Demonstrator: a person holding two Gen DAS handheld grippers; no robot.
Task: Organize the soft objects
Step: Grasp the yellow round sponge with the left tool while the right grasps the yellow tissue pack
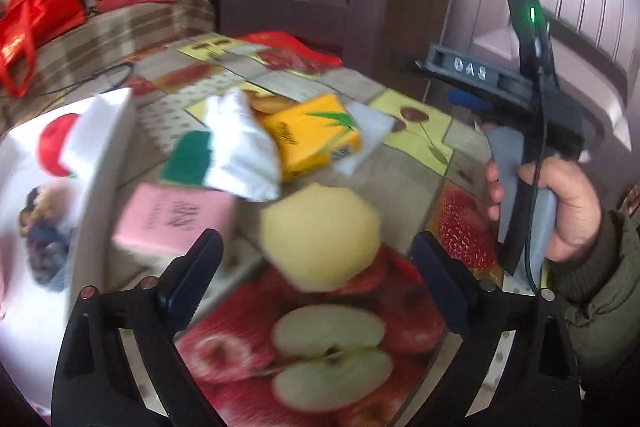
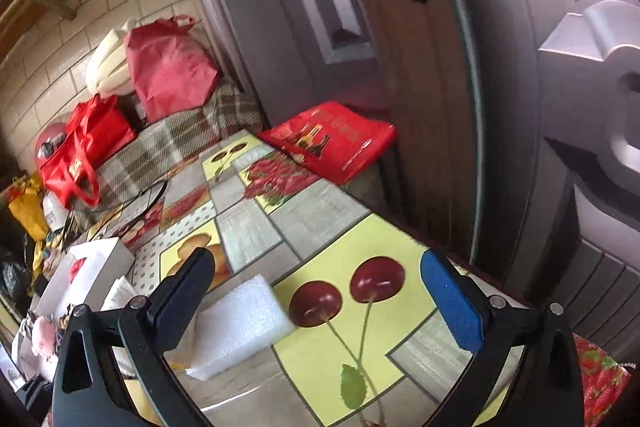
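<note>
In the left wrist view my left gripper (image 1: 316, 259) is open above the fruit-print table (image 1: 404, 183). A yellow sponge (image 1: 320, 235) lies just ahead, between the fingers but not gripped. Beyond it lie a pink pack (image 1: 172, 219), a green-and-white cloth (image 1: 224, 155), a yellow tissue pack (image 1: 312, 135) and a white foam sheet (image 1: 368, 131). My right gripper (image 1: 464, 99) is at the right, held in a hand. In the right wrist view my right gripper (image 2: 316, 291) is open and empty; the white foam sheet (image 2: 236, 323) lies by its left finger.
A white box (image 1: 44, 179) holding soft items stands at the left; it also shows in the right wrist view (image 2: 92, 267). A red bag (image 2: 336, 139) lies at the table's far end by a door. Red bags (image 2: 84, 147) sit on a plaid-covered seat.
</note>
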